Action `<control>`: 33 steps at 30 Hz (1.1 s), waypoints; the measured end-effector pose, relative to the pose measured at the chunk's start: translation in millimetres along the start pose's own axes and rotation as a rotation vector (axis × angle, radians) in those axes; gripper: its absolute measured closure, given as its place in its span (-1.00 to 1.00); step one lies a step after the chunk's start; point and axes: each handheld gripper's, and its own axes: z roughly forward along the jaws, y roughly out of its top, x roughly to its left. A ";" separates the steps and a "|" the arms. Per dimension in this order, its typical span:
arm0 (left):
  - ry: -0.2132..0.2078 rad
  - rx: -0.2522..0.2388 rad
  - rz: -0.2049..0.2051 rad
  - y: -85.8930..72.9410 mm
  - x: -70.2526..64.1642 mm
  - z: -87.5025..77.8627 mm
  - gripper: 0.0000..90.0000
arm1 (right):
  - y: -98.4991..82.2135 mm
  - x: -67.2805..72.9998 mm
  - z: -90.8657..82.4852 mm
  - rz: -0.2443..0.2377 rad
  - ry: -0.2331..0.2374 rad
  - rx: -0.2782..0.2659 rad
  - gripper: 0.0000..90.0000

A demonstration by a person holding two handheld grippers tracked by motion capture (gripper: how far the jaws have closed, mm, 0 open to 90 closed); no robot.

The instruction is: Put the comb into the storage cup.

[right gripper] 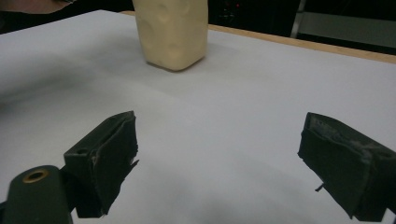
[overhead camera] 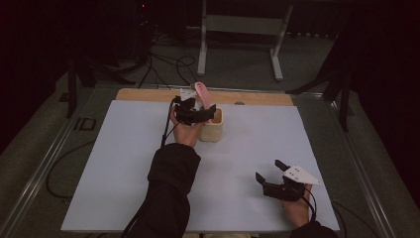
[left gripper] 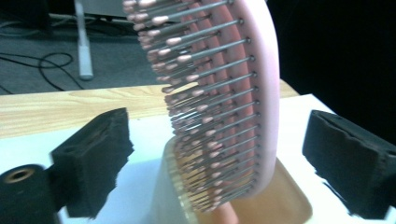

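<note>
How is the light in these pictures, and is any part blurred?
High view: dim, dark surroundings, only the white table is lit. Left gripper view: the pink hairbrush is close and slightly soft, its bristle tips smeared. Right gripper view: the cream holder is soft, with mild shadow at its base.

Left forearm in dark sleeve reaches forward from bottom edge toward far middle of table point(overhead camera: 124, 148); left hand-held gripper point(overhead camera: 200, 115) held level, jaws pointing right in high view; jaws spread wide, pads pressing nothing; right hand low at near right corner; right hand-held gripper point(overhead camera: 270, 174) angled toward far left, just above table; jaws wide apart, nothing between them.
</note>
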 end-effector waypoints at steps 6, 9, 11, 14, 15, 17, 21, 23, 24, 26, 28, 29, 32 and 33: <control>0.031 -0.009 0.040 1.2 -1.9 -4.4 -1.00 | 0.1 -0.2 -0.2 0.000 0.000 -0.002 -0.75; 0.028 -0.013 0.048 1.8 -2.9 -5.8 -1.00 | 0.1 -0.1 -0.2 0.000 -0.001 -0.002 -0.75; 0.031 -0.016 0.058 2.5 -3.9 -7.4 -1.00 | 0.1 0.0 -0.3 -0.001 0.000 -0.003 -0.75; 0.030 -0.019 0.066 4.1 -4.7 -12.1 -1.00 | 0.2 -0.2 -0.5 0.001 0.000 -0.003 -0.75; 0.038 -0.014 0.073 4.6 -5.2 -13.6 -1.00 | 0.1 -0.2 -0.6 0.001 0.000 -0.004 -0.75; 0.041 -0.011 0.080 5.0 -5.5 -15.2 -1.00 | 0.1 -0.2 -0.7 0.001 0.000 -0.003 -0.75; 0.047 -0.004 0.102 7.0 -5.4 -22.4 -1.00 | 0.0 0.1 -0.5 0.001 0.003 -0.004 -0.75; 0.052 0.000 0.110 8.2 -5.1 -26.0 -1.00 | 0.0 0.2 -0.6 0.001 0.001 -0.003 -0.75; 0.052 0.000 0.110 8.2 -5.1 -26.0 -1.00 | 0.0 0.2 -0.6 0.001 0.001 -0.003 -0.75; 0.058 0.011 0.119 9.5 -3.4 -32.0 -1.00 | 0.0 0.3 -0.4 0.000 0.004 -0.004 -0.75; 0.051 0.008 0.116 9.6 -1.3 -35.7 -1.00 | 0.0 0.7 -0.4 0.001 0.004 -0.002 -0.75; 0.051 0.008 0.116 9.6 -1.3 -35.7 -1.00 | 0.0 0.7 -0.4 0.001 0.004 -0.002 -0.75; 0.053 0.015 0.130 9.8 1.3 -42.3 -1.00 | 0.0 0.9 -0.5 0.000 0.003 -0.001 -0.75; 0.051 0.016 0.134 9.8 1.5 -44.0 -1.00 | 0.0 1.0 -0.5 0.000 0.003 -0.001 -0.75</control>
